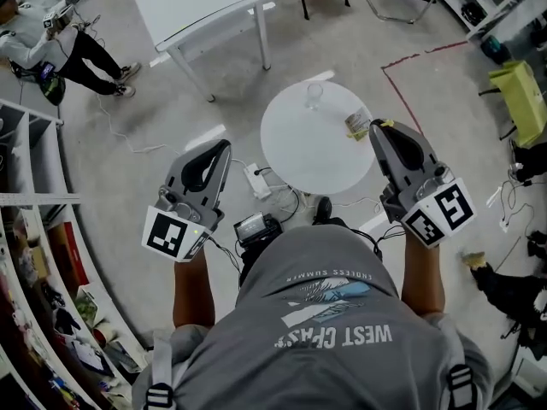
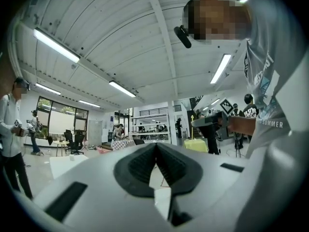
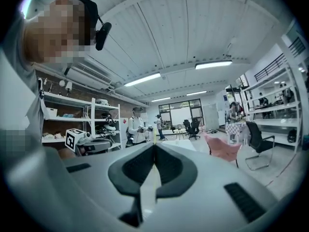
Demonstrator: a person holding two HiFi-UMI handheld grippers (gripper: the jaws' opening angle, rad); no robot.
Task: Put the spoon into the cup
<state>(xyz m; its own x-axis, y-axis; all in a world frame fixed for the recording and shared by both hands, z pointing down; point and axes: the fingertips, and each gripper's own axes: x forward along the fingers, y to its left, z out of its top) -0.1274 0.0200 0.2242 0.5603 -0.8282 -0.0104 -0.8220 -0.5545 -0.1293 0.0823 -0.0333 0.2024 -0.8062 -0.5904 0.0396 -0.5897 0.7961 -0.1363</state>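
You stood over a round table (image 1: 299, 148), with a square white table (image 1: 192, 2) beyond it and shelves (image 1: 26, 229) along your left.

You held the left gripper (image 1: 224, 146) up over the floor, off the round table's left edge. Its fingers (image 2: 140, 166) were clenched: the dark pads met at the tips, with only a thin slit lower down, and they gripped nothing and touched nothing.

You held the right gripper (image 1: 378, 126) up on the other side, and from the head view its tip lay over the round table's right edge. Its fingers (image 3: 169, 166) were likewise pressed together at the tips, with nothing between them.

The cup (image 1: 314, 96), clear and upright, stood near the round table's far edge, well apart from both grippers. A small yellowish item (image 1: 357, 124) lay at the right edge, seen just beside the right gripper's tip. It was too small to tell whether it was the spoon.
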